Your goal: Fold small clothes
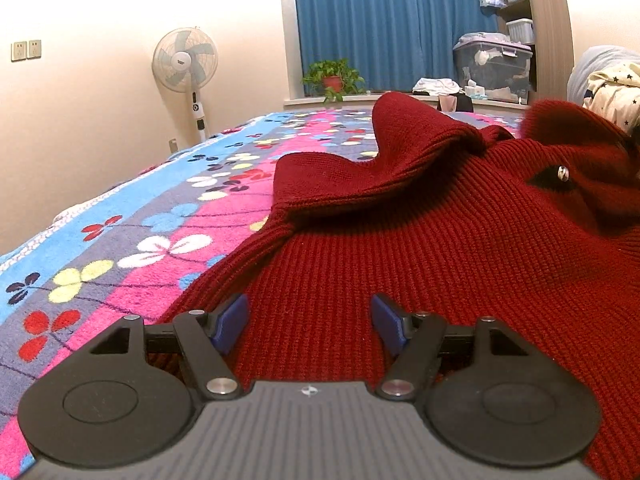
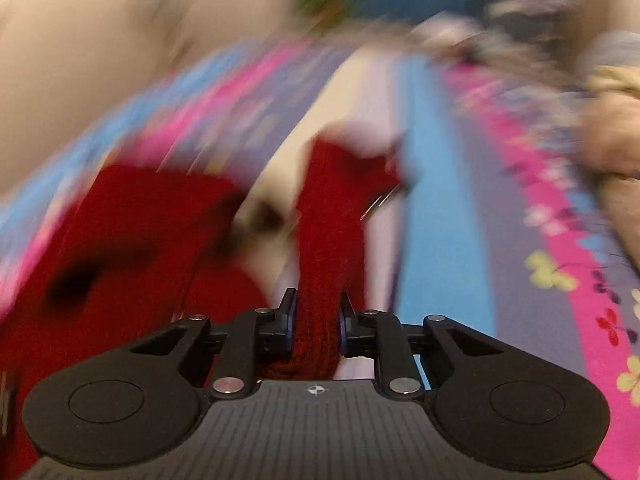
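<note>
A dark red ribbed knit sweater [image 1: 440, 248] lies rumpled on a flowered bed cover [image 1: 140, 240], one part bunched up high at the back. My left gripper [image 1: 308, 320] hovers low over the sweater's near edge, open, its blue pads apart with only flat knit below them. In the blurred right wrist view my right gripper [image 2: 318, 320] is shut on a thick bunched strip of the red sweater [image 2: 332, 220], which runs away from the jaws over the bed cover [image 2: 440, 220]. More of the sweater lies at the left of that view.
A standing fan [image 1: 186, 64] is by the wall, a potted plant [image 1: 334, 78] and blue curtain [image 1: 384, 24] at the window. Storage boxes [image 1: 494, 68] and shelves stand at the back right. A star-print bundle of bedding [image 1: 612, 92] lies at the far right.
</note>
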The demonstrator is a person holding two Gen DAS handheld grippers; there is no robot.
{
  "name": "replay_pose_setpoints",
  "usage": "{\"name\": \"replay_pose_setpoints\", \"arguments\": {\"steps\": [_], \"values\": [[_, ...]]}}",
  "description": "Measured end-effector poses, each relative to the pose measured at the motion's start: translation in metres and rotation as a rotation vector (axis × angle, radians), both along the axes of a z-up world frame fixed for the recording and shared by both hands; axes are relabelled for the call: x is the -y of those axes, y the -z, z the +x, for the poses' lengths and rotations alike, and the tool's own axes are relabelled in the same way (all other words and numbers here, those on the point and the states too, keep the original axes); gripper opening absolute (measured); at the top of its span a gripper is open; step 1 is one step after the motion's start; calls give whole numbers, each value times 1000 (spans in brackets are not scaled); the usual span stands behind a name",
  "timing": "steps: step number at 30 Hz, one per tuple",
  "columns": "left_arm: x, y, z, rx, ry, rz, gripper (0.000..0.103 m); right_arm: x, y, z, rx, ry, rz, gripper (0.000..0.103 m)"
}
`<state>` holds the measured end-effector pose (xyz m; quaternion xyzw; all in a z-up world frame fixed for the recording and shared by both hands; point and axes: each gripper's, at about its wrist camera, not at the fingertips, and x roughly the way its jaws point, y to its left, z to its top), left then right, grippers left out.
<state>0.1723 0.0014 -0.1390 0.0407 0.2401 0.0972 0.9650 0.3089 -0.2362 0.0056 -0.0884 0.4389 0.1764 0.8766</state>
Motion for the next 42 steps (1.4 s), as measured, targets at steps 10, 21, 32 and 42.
{"name": "replay_pose_setpoints", "arguments": {"steps": [10,21,32,42], "values": [[-1,1,0,5,1,1,74,104,12,13,-3,365,560,65],[-1,1,0,7,0,10,75,107,38,89,-62,421,857,67],[3,6,0,20,-4,38,75,87,40,184,-246,356,597,57],[2,5,0,20,-4,40,75,190,-50,31,510,776,594,14]]}}
